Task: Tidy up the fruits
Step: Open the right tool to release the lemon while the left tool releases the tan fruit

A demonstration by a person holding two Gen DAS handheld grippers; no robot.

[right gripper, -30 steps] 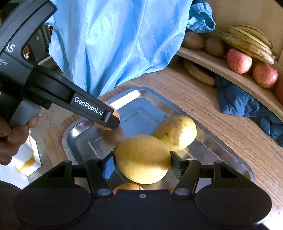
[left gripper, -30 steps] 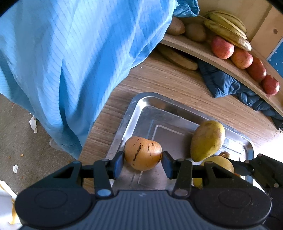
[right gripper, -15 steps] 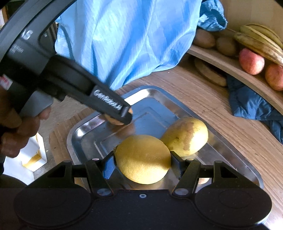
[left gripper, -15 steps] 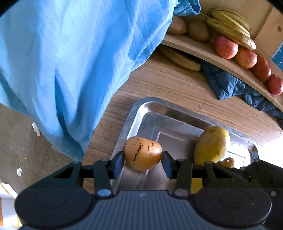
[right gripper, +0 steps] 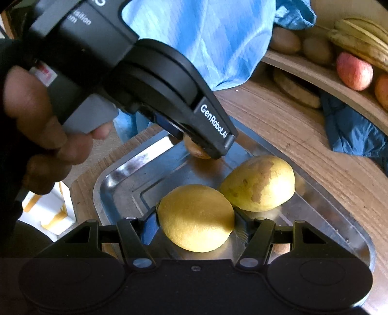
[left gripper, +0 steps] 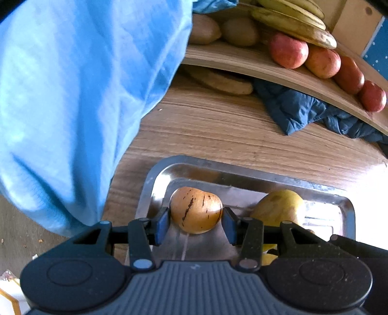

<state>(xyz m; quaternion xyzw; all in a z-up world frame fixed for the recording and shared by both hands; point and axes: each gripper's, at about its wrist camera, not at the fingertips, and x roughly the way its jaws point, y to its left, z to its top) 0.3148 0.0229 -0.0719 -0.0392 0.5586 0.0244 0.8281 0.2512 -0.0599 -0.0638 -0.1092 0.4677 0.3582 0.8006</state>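
My left gripper [left gripper: 196, 221] is shut on an orange-brown fruit with dark streaks [left gripper: 196, 209], held above the far left corner of a metal tray [left gripper: 218, 169]. In the right wrist view the same fruit [right gripper: 196, 151] peeks out under the left gripper's body. My right gripper [right gripper: 196, 224] is shut on a yellow lemon [right gripper: 196, 218] above the tray [right gripper: 116, 179]. A yellow-green mango [right gripper: 259, 183] lies in the tray beside the lemon, also seen as the mango [left gripper: 278, 206] in the left wrist view.
A curved wooden shelf [left gripper: 242, 60] at the back holds bananas [left gripper: 291, 21], red apples [left gripper: 288, 49] and brown fruits [left gripper: 238, 31]. A dark blue cloth [left gripper: 303, 109] lies under it on the wooden table [left gripper: 218, 130]. A light blue garment [left gripper: 72, 97] hangs at left. A hand [right gripper: 43, 135] grips the left tool.
Both grippers have risen and moved forward toward the shelf with their fruits still held. The tray looks lower and the shelf nearer. The mango has stayed in place.
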